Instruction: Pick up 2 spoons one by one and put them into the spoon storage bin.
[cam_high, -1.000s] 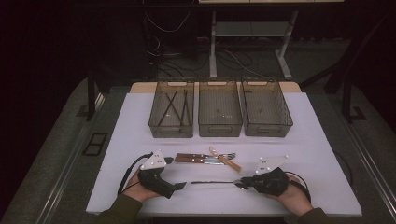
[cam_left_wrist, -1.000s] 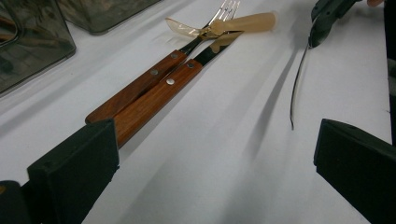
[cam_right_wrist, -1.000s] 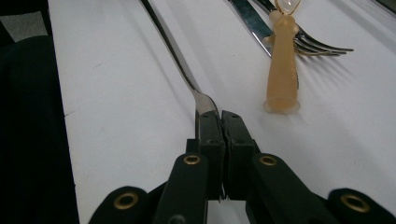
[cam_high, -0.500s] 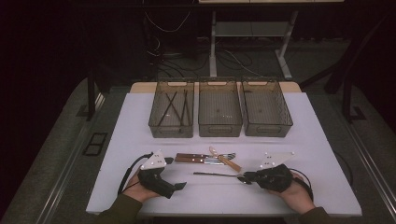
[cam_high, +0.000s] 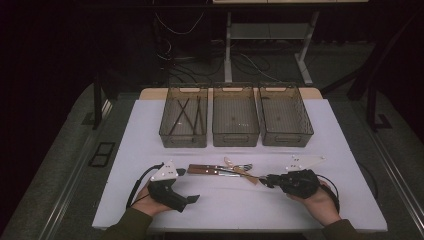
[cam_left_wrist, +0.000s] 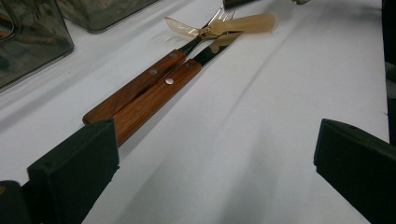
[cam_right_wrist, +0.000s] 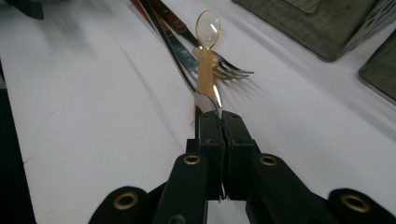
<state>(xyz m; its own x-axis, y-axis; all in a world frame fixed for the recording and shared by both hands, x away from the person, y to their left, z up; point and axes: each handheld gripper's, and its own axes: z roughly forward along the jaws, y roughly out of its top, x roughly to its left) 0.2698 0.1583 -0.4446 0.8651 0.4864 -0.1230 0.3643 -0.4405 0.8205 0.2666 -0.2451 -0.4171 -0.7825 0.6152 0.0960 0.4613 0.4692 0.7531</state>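
On the white table (cam_high: 150, 130) stood three bins (cam_high: 235, 121) in a row, and before them lay a wood-handled knife (cam_left_wrist: 154, 100) and fork (cam_left_wrist: 135, 86) side by side, with an amber plastic spoon (cam_right_wrist: 207, 56) across their tips. The left gripper (cam_high: 192, 199) rested near the handles, jaws wide apart and empty. The right gripper (cam_right_wrist: 222, 122) was clamped on the knife's blade tip, just under the spoon's handle.

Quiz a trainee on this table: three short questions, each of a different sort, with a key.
1. Which bin holds the dark sticks: A left, B middle, C right?
2. True or false: the left gripper has its jaws shut.
3. Fill in: the right gripper is shut on the blade tip of the ___.
Key: 1 A; 2 false, its jaws stand open with nothing between them; 3 knife.
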